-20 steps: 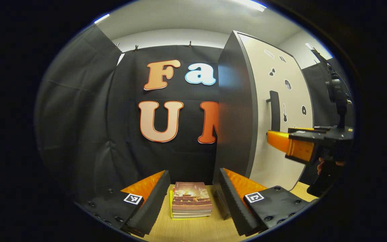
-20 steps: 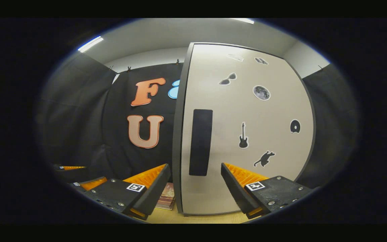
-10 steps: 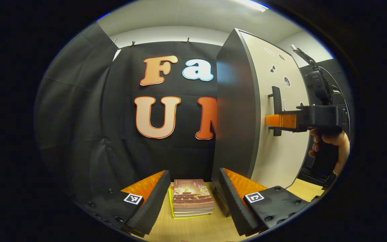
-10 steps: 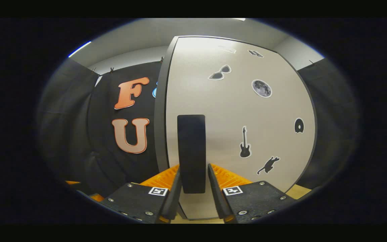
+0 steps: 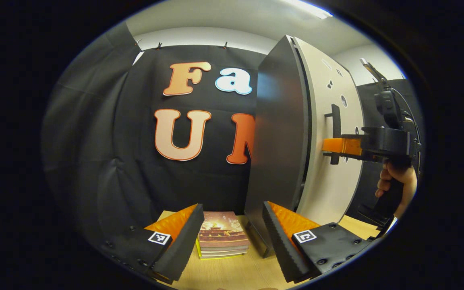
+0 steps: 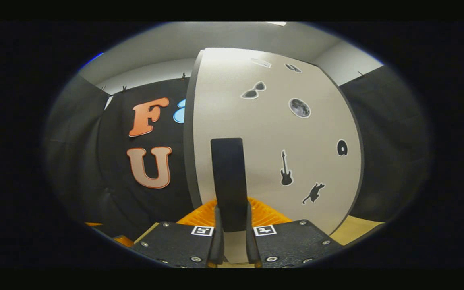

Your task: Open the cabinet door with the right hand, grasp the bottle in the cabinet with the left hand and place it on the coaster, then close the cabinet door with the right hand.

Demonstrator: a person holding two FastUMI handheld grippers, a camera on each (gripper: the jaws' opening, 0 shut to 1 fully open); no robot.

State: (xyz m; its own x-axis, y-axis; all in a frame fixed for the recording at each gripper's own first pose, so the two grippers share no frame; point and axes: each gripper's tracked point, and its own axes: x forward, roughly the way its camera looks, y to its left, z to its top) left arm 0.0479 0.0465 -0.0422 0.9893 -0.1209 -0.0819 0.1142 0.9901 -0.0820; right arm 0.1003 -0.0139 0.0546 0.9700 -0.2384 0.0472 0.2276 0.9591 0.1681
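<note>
The right hand-held gripper (image 6: 232, 237) has both fingers pinched on the flat black vertical handle (image 6: 228, 181) of the tall cabinet's pale grey sticker-dotted door (image 6: 272, 137). The step is best done by pulling along the door's own arc, wrist following the hinge, grip kept square. The left hand-held gripper (image 5: 232, 237) waits wide open and empty above the wooden counter (image 5: 232, 274), near a stack of books (image 5: 222, 237). The bottle is hidden inside. Half a second ago the door was flush; a dark gap now shows along its edge.
</note>
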